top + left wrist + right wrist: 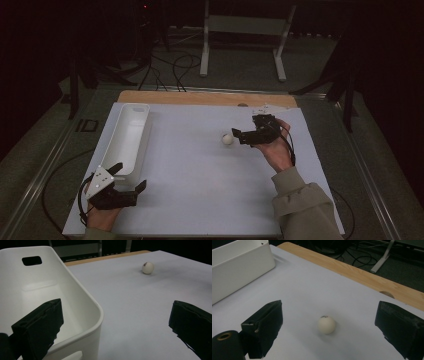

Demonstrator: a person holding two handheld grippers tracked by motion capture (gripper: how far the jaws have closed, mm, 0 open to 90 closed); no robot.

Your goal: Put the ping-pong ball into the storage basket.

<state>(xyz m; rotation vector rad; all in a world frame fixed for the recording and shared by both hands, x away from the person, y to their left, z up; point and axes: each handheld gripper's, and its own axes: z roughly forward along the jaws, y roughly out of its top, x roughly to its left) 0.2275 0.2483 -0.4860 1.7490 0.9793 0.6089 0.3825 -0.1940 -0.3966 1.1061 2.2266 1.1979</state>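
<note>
A small white ball point(228, 139) rests on the white sheet point(200, 170) right of centre. My right gripper point(237, 134) is open just to the ball's right, its jaws pointing left at it. In the right gripper view the ball point(326, 324) lies on the sheet between and slightly ahead of the two black jaws, untouched. A long white bin point(127, 137) stands along the sheet's left side. My left gripper point(129, 177) is open at the bin's near end, one jaw over the bin's rim point(97, 315), the other over the sheet. The ball point(148, 267) shows far off.
A bare wooden strip point(200, 97) of table runs along the sheet's far edge. Beyond it are a dark floor with cables point(172, 65) and a white stand's legs point(280, 55). Metal rails point(47, 165) border the table on both sides.
</note>
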